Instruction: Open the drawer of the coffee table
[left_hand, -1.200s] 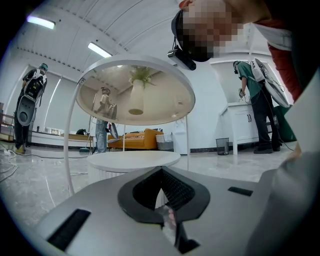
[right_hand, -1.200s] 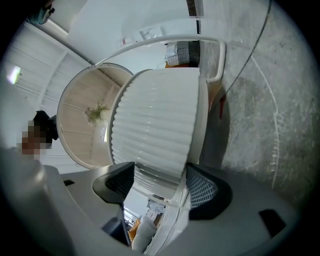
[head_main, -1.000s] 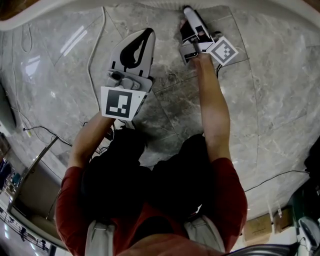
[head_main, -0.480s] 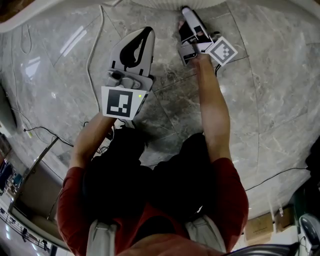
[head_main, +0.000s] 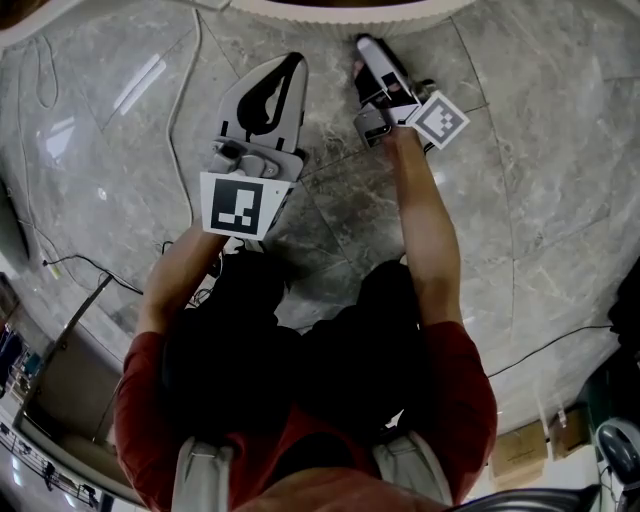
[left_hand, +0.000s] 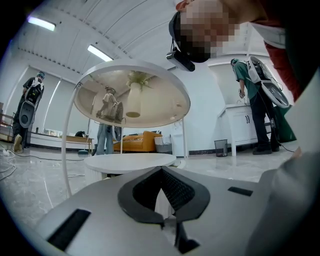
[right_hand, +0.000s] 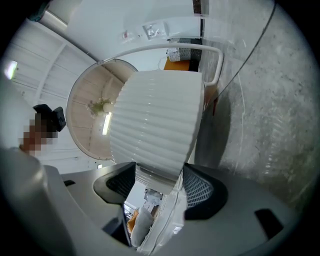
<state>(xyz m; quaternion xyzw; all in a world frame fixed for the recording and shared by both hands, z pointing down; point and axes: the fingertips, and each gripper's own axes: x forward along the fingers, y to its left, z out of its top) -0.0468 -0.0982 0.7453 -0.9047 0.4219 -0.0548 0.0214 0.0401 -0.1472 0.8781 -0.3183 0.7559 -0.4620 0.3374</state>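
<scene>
right gripper view: right gripper (right_hand: 159, 182) clamps the ribbed drawer (right_hand: 160, 125); left gripper (left_hand: 161, 172) fingers touch, empty.

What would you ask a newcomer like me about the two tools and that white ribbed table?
1. True or false: the left tool has its jaws shut with nothing between them.
2. Which tool grips the ribbed white drawer front? A: the left tool. B: the right tool. C: both.
3. Fill in: the person's sleeves are ____.
Key: 1 true; 2 B; 3 red.
</scene>
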